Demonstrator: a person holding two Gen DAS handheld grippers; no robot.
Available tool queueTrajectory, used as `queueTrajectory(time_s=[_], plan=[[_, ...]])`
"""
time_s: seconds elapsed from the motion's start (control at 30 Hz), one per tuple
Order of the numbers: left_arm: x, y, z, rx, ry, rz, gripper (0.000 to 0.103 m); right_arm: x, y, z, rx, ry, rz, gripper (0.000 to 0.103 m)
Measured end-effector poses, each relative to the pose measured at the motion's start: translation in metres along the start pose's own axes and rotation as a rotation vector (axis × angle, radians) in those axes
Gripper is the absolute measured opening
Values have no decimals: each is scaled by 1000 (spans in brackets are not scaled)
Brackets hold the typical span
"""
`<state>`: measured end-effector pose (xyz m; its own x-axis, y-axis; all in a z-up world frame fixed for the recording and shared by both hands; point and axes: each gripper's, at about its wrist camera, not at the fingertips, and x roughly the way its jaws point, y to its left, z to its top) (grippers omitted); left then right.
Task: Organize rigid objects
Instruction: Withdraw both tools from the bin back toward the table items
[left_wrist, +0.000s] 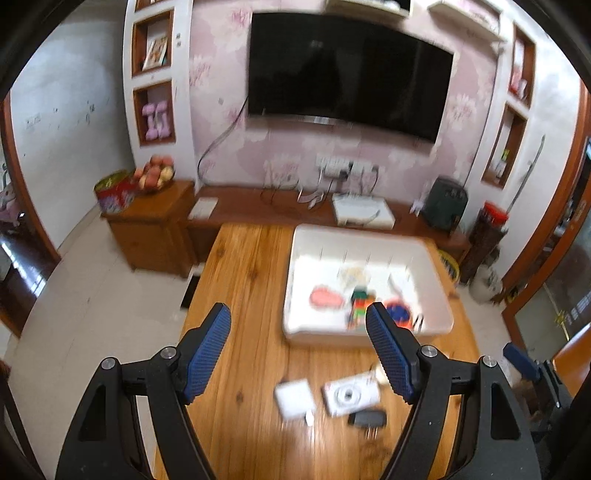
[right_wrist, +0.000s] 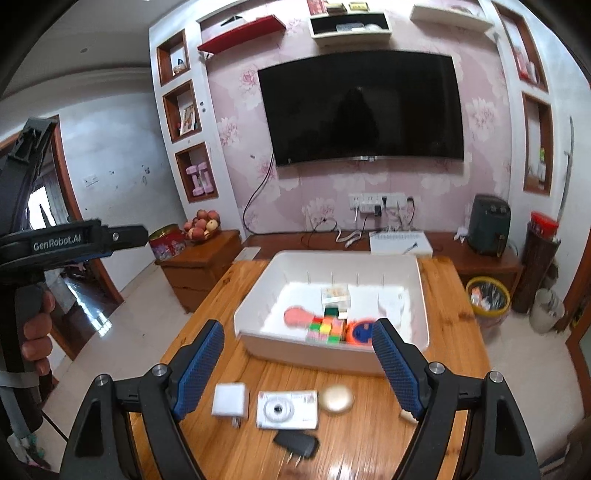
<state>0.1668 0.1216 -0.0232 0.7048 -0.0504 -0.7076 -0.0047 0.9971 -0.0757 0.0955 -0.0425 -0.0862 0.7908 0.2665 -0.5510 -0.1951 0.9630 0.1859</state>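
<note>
Both grippers are up over the near end of the desk (right_wrist: 436, 295), and both are empty. The left gripper (left_wrist: 299, 350) has its blue pads spread apart with nothing between them. The right gripper (right_wrist: 297, 363) is spread too, jaws apart, only bare wood showing through the gap.

Just beyond them, on the wood, a row of loose things: a white charger block (right_wrist: 229, 400), a white compact camera (right_wrist: 287, 409) beside it, a round gold compact (right_wrist: 336, 397) to the right, and a black plug adapter (right_wrist: 295, 445) nearest the edge.

Farther out sits the white bin (right_wrist: 255, 295), open-topped. Inside it lie a pink paddle-shaped thing (right_wrist: 298, 316), a colourful puzzle cube (right_wrist: 325, 329), an orange-and-blue round thing (right_wrist: 361, 331) and a small clear box (right_wrist: 335, 293). Behind all that, a dark television (right_wrist: 360, 110) on the wall.
</note>
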Motion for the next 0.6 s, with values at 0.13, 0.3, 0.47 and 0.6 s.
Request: queueTrajectory(time_s=[0.13, 0.3, 0.47, 0.6], plan=[[1, -4, -18, 3, 74, 86, 79, -2, -10, -19, 47, 39, 28, 83], [6, -11, -39, 64, 173, 167, 79, 4, -18, -47, 100, 136, 87, 83], [15, -19, -54, 102, 264, 191, 79, 13, -20, -67, 111, 242, 135, 83], [28, -28, -54, 111, 325, 180, 79, 12, -24, -76, 125, 272, 143, 83]])
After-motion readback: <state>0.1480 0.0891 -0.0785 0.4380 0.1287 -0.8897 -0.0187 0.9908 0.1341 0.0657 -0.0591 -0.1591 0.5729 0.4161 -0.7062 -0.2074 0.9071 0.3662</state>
